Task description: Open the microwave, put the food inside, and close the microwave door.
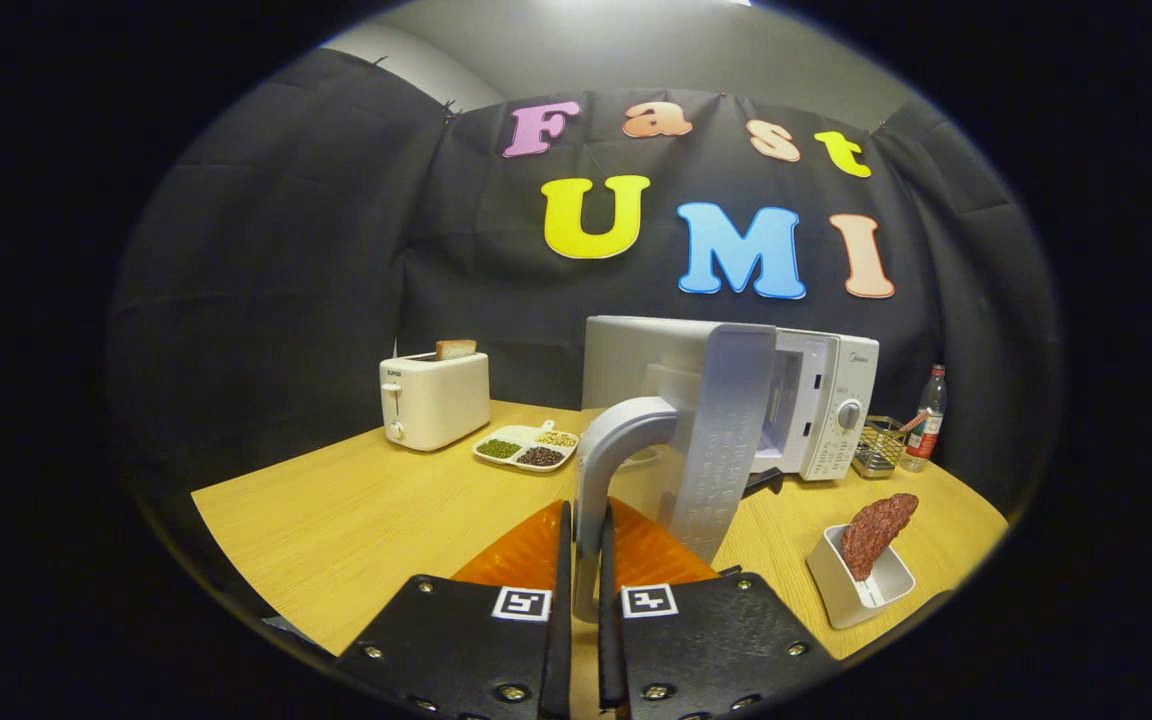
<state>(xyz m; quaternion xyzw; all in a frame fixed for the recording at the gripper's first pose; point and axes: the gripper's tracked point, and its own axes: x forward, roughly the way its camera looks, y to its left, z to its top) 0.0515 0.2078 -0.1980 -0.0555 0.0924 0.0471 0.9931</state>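
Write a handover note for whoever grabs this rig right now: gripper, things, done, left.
Gripper: shut on the microwave door handle, both fingers pressing it.
Microwave: at the back of the wooden table; its door is swung wide open toward the gripper.
Food: a dark reddish piece leaning in the small white dish, right of the fingers, in front of the microwave.
Done: door opened.
Left: release the handle, put the food inside, close the door.
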